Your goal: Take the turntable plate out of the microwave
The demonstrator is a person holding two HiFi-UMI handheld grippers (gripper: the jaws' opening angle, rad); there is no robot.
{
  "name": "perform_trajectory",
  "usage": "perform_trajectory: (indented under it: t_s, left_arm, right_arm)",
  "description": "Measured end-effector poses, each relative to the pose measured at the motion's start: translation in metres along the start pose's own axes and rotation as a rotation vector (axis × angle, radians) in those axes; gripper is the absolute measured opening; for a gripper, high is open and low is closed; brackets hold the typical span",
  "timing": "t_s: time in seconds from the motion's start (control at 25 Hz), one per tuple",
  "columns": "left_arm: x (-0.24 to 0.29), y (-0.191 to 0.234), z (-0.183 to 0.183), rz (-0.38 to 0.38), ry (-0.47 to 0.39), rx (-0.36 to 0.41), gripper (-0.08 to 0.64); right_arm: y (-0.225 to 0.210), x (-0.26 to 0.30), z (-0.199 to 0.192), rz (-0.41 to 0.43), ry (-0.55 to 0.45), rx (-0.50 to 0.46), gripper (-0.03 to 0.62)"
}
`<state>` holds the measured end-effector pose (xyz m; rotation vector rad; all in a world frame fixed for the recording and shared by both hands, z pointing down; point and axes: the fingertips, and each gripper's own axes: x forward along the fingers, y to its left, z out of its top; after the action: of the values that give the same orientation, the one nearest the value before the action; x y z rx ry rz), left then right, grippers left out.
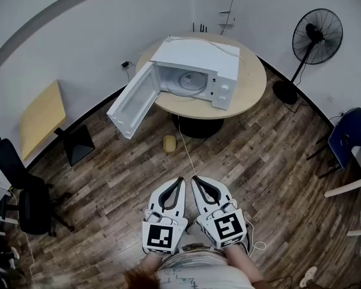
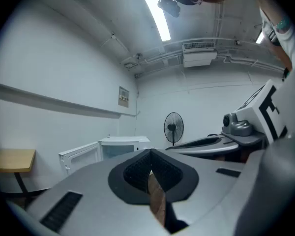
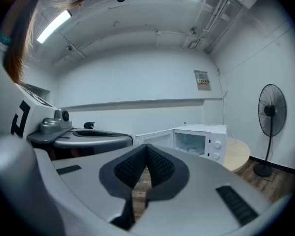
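- The turntable plate [image 1: 189, 80] lies flat inside the microwave [image 1: 198, 59], which stands on the round bench [image 1: 253, 89] at the far side, its door [image 1: 132, 101] swung open to the left.
- The left claw [image 1: 180, 180] and right claw [image 1: 194, 179] sit side by side near the person, both pinched together and empty.
- The plate is straight ahead and well apart from both; neither claw looks nearer.

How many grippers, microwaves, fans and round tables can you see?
Grippers: 2 (left gripper, right gripper)
Microwave: 1
Fan: 1
Round table: 1
Total: 5
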<state>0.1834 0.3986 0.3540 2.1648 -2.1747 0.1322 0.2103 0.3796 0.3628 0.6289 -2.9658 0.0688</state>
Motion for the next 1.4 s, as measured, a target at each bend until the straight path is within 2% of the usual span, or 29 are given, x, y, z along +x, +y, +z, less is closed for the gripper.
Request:
perform_trajectory:
  t_s: [0.24, 0.56, 0.72, 0.88, 1.08, 1.4]
  left_arm:
    - [0.002, -0.002, -0.004, -0.001, 0.002, -0.022, 0.014]
    - [0.008, -0.010, -0.004, 0.011, 0.000, -0.046, 0.014]
    - [0.014, 0.000, -0.001, 0.029, 0.003, -0.051, 0.014]
    - [0.027, 0.016, 0.001, 0.038, 0.009, -0.060, 0.014]
    - [0.059, 0.038, 0.006, -0.017, -0.023, -0.051, 0.014]
    - [0.118, 0.100, 0.015, -0.065, -0.024, -0.066, 0.014]
  right_arm:
    - [-0.004, -0.005, 0.002, 0.007, -0.035, 0.052, -0.009]
    - [-0.019, -0.010, 0.001, 0.002, -0.029, 0.042, -0.009]
    - [-0.022, -0.002, 0.003, 0.008, -0.029, 0.051, -0.009]
    - [-0.028, 0.017, 0.006, 0.003, -0.033, 0.043, -0.009]
    - [-0.043, 0.055, 0.011, -0.018, -0.044, 0.036, -0.009]
    - [-0.072, 0.130, 0.020, -0.090, -0.044, 0.036, -0.009]
